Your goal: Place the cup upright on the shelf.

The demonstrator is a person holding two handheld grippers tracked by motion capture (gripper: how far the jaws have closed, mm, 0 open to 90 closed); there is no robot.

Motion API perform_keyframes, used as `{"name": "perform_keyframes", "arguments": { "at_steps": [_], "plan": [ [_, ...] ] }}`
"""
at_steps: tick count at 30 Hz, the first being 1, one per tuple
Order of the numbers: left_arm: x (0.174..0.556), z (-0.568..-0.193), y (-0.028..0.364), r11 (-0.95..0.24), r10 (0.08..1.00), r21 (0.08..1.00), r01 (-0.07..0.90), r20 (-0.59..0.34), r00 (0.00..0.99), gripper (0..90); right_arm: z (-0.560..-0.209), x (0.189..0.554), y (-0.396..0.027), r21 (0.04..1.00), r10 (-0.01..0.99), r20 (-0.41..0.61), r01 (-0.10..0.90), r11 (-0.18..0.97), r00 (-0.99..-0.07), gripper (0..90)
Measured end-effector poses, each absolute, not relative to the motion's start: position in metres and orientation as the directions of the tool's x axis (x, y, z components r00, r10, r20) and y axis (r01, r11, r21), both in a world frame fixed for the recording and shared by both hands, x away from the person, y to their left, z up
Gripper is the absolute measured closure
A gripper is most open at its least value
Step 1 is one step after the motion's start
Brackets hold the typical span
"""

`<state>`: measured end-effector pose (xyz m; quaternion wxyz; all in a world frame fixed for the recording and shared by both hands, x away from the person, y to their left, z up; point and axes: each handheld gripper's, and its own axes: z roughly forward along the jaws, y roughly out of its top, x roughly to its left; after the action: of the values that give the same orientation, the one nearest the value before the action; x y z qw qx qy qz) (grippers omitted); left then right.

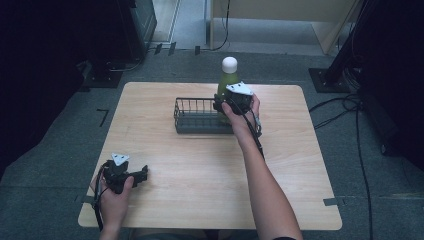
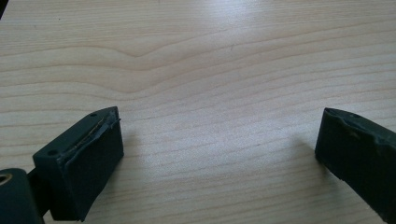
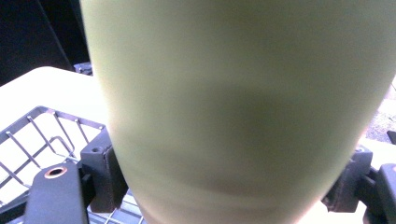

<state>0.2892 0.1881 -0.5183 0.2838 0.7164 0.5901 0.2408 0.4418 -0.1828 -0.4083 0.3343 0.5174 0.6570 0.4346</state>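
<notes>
Right hand-held gripper (image 1: 231, 102) clamped around the lower body of the green bottle (image 1: 226, 79), at the right end of the wire basket (image 1: 200, 116) on the far counter (image 1: 210, 165). Could easily catch the basket rim and tip. Left hand-held gripper (image 1: 131, 176) wide open, empty, near left.

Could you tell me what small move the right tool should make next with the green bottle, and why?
Probably lower it gently. The right tool grips the green bottle upright at the wire basket; whether its base is seated is hidden.
</notes>
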Motion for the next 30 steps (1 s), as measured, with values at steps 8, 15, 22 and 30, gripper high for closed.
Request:
{"name": "perform_keyframes", "arguments": {
  "at_steps": [8, 15, 22, 30],
  "plan": [
    [0.289, -0.518, 0.188, -0.143, 0.982, 0.691, 0.709, 0.010, 0.188, 1.6, -0.407, 0.442, -0.186, 0.909, 0.970, 0.055, 0.414, 0.050, -0.238, 18.6],
    [0.289, -0.518, 0.188, -0.143, 0.982, 0.691, 0.709, 0.010, 0.188, 1.6, -0.405, 0.439, -0.186, 0.908, 0.968, 0.060, 0.415, 0.048, -0.243, 16.1],
    [0.289, -0.518, 0.188, -0.143, 0.982, 0.691, 0.709, 0.010, 0.188, 1.6, -0.396, 0.429, -0.194, 0.911, 0.955, 0.118, 0.412, 0.006, -0.274, 12.2],
    [0.289, -0.518, 0.188, -0.143, 0.982, 0.691, 0.709, 0.010, 0.188, 1.6, -0.392, 0.404, -0.206, 0.913, 0.941, 0.128, 0.409, 0.011, -0.312, 5.8]
  ]
}}
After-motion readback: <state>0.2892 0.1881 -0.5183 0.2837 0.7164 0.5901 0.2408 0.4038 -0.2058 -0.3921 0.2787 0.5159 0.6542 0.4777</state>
